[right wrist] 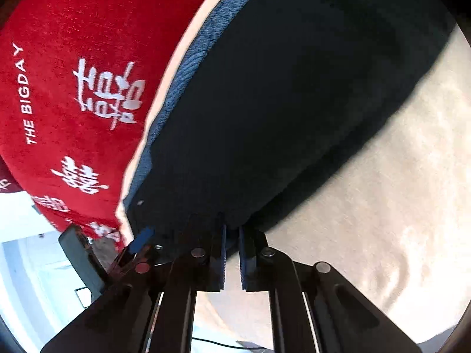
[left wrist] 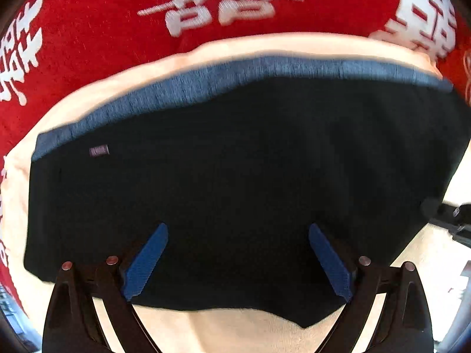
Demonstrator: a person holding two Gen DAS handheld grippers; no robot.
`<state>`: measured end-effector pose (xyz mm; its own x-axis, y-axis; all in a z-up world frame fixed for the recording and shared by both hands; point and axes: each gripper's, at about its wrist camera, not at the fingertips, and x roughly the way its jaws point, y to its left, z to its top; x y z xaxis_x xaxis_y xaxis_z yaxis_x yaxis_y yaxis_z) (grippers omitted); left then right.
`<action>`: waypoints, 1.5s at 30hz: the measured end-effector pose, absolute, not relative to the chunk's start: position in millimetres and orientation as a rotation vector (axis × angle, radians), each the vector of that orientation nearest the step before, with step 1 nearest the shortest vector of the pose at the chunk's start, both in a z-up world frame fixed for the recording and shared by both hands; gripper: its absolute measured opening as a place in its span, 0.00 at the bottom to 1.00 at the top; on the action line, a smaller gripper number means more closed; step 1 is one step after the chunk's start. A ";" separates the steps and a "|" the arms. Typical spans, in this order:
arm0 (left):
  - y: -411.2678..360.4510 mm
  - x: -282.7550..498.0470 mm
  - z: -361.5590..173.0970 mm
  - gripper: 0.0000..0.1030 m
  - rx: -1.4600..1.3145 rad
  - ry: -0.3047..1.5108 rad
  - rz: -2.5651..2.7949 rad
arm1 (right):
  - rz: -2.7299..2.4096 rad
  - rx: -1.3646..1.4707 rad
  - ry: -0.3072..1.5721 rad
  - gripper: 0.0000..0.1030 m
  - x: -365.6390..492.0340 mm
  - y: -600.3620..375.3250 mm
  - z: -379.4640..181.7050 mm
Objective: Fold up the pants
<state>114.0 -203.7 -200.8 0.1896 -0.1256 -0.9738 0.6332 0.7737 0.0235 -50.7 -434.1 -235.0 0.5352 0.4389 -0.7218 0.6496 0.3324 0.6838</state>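
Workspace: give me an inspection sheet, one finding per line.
Surface: cream sheet under the work, lightly wrinkled.
Job's things: dark pants lie flat and look already folded; blue waistband along the far edge, small label near one corner.
Clutter: nothing seen on the sheet.
Grippers: left claw wide open over the near edge of the pants, gripping nothing; right claw nearly closed at the pants' edge, whether it pinches cloth is unclear.
Cables: a thin dark cable at the bottom of the right wrist view.
Surroundings: red blanket with white characters beyond the sheet.
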 end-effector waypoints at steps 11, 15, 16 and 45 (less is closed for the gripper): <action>-217.3 130.1 -173.4 0.95 0.429 1.284 -0.557 | -0.157 0.922 1.132 0.24 -34.2 -452.8 -179.4; -261.9 140.1 -188.4 0.95 0.474 1.282 -0.540 | -0.221 0.802 1.143 0.30 -11.1 -482.8 -185.2; -267.3 136.9 -201.6 0.95 0.506 1.308 -0.533 | -0.254 0.782 1.199 0.29 -12.9 -487.3 -202.1; -306.0 221.3 -229.7 1.00 0.282 1.260 -0.357 | -0.365 0.529 1.128 0.25 76.1 -572.0 -217.7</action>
